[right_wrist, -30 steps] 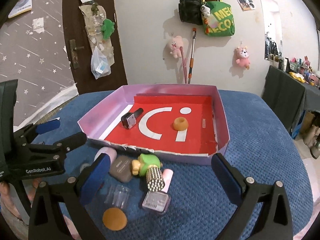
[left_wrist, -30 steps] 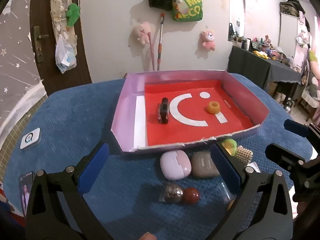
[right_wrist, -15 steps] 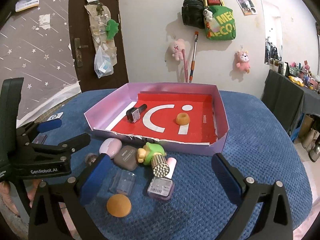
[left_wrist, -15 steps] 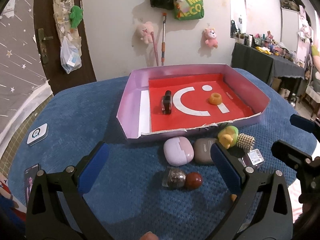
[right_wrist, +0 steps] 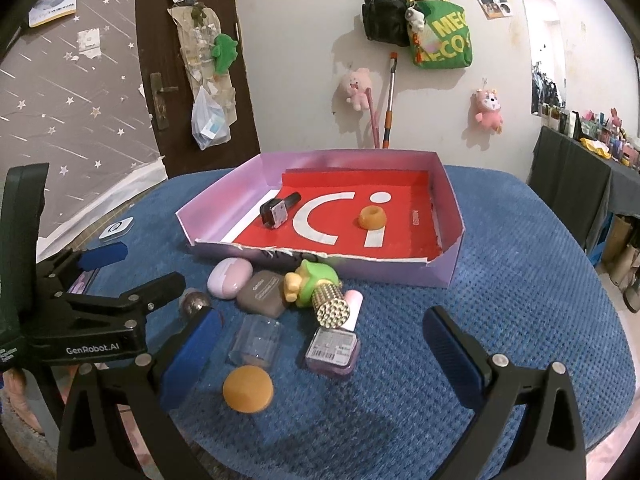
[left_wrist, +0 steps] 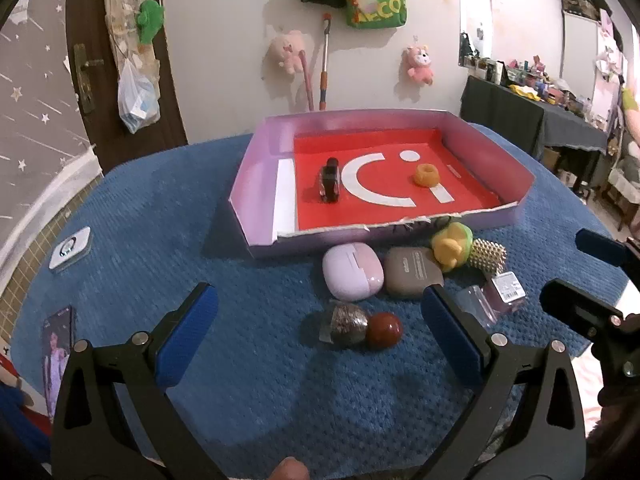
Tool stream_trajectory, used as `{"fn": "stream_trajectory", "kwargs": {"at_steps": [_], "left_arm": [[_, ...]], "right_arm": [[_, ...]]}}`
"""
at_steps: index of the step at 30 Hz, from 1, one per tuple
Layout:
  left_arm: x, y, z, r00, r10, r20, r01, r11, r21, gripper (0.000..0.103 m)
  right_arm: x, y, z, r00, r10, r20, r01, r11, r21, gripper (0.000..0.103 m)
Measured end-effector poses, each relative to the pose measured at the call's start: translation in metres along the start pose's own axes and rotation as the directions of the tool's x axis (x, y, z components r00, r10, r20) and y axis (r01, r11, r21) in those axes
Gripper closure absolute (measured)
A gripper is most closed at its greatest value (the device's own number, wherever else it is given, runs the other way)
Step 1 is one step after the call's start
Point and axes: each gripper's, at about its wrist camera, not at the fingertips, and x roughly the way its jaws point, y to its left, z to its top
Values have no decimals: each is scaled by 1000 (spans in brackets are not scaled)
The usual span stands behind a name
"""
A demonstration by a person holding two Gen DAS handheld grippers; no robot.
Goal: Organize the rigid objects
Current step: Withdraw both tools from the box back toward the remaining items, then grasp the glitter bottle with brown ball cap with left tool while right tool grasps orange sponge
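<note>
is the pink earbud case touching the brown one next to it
Touching. In the right wrist view the pink earbud case and the brown earbud case meet edge to edge with no blue cloth between them; the left wrist view shows them pressed side by side too.

"GenRobot.AI" is printed on the left gripper (right_wrist: 100,276); "ME" over "ECO" is seen on a green bag (right_wrist: 444,36).
</note>
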Motion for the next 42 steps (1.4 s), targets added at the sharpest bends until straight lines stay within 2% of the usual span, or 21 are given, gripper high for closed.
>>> {"fn": "stream_trajectory", "kwargs": {"at_steps": [3, 23, 28, 33, 42], "left_arm": [[3, 1, -4, 1000, -20, -19, 20, 1000, -9, 0], [18, -3, -26, 995, -40, -91, 39, 999, -9, 0], [24, 0, -26, 993, -57, -107, 55, 998, -30, 0], [30, -1, -26, 991, -67, -112, 64, 997, -35, 0], [41, -3, -26, 992, -53, -118, 49, 998, -34, 3]], "right_arm": [[0, 1, -4, 1000, 7, -7, -7, 1000, 4, 0], [8, 10, -37, 995, 51, -86, -49, 999, 22, 1], [14, 19, -46, 991, 75, -110, -74, 997, 11, 9], [22, 28, -55, 985, 100, -138, -102, 995, -7, 23], [34, 42, -59, 984, 96, -153, -105, 993, -49, 44]]}}
